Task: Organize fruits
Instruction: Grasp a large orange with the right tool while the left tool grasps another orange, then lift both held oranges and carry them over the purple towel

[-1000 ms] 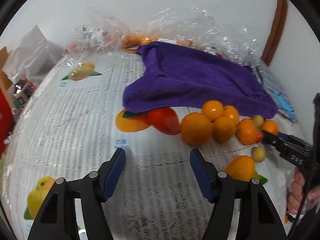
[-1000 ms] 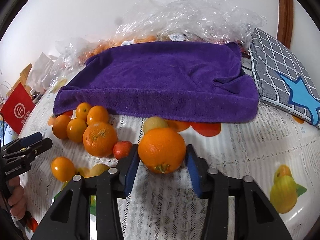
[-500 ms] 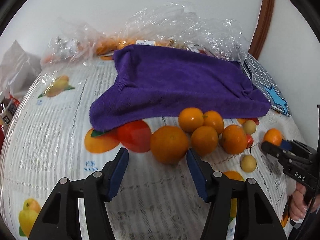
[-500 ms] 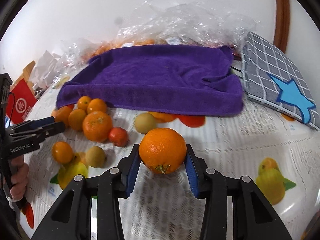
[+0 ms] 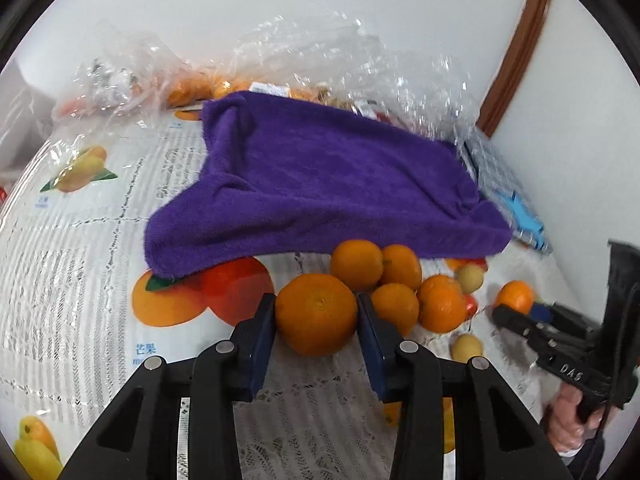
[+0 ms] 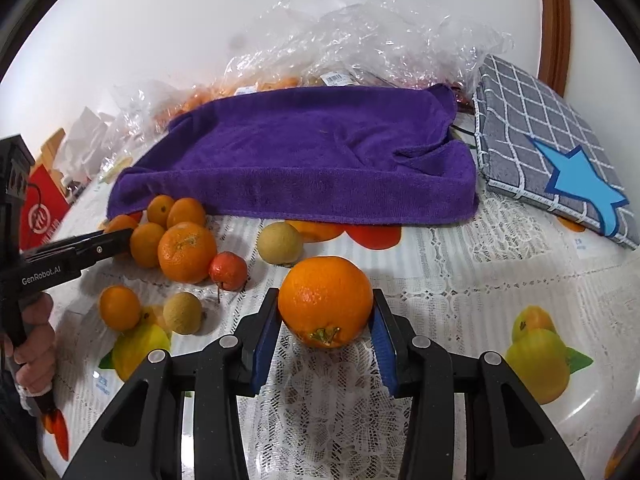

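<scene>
Left gripper (image 5: 316, 316): jaws closed in against both sides of a big orange (image 5: 316, 314) at the front of the fruit cluster; the pads look to be touching its skin, and it appears to rest on the tablecloth (image 5: 80, 272)
Right gripper (image 6: 326, 312): jaws pinched on a second large orange (image 6: 326, 302), stem end facing the camera; whether it is lifted or just resting on the lace I cannot tell
Step in hand: by my reading, each hand has one large orange gripped, the sorting barely begun since most fruit is loose
Loose fruit: a knot of small oranges (image 6: 146, 244) touching one another, a small red fruit (image 6: 228, 270) beside them, two yellowish round fruits (image 6: 279, 242) nearby, one small orange (image 6: 119, 307) apart
Next move: likely lift both oranges straight up and carry them to a sorted spot; the left one touches or nearly touches its neighbours, so a sideways pull could scatter them
Open room: bare cloth lies to the right of the right gripper and to the left of the left one
Edges: purple towel (image 6: 312, 152) just behind the cluster, its front hem overhanging printed fruit; grey checked cushion (image 6: 552, 152) far right
Far: crumpled clear plastic bags (image 6: 360, 40) against the wall
</scene>
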A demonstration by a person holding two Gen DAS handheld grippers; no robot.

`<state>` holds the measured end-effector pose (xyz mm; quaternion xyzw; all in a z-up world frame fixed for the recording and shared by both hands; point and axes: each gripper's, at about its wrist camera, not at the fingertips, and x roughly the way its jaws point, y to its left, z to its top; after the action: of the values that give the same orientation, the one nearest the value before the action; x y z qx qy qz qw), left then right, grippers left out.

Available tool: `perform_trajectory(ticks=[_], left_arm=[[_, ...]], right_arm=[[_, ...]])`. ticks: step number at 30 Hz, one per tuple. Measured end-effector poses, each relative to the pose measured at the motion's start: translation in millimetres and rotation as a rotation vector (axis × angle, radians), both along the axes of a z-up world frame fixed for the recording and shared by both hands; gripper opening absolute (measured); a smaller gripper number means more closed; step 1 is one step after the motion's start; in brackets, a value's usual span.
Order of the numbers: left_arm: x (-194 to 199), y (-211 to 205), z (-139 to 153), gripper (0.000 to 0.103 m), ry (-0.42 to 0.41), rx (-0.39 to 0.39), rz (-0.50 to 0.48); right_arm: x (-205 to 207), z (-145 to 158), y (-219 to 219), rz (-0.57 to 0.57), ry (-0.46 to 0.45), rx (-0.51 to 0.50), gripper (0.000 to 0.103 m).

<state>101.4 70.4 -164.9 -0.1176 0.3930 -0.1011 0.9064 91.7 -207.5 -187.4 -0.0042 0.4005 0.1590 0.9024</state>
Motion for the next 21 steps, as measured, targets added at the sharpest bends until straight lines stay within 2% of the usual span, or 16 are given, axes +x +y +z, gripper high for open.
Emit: perform_trajectory(ticks=[12,21], left_arm=[[-6.2,13.4,13.9,0.038,-0.104,-0.061,0.071],[-10.7,24.3,17.6,0.038,-0.12,-0.098,0.111]], right_arm=[[-3.5,5.9,-9.4,0.014,-0.03,0.089,0.043],[-4.4,8.3,-17.7,0.015,-0.036,0.136,0.043]])
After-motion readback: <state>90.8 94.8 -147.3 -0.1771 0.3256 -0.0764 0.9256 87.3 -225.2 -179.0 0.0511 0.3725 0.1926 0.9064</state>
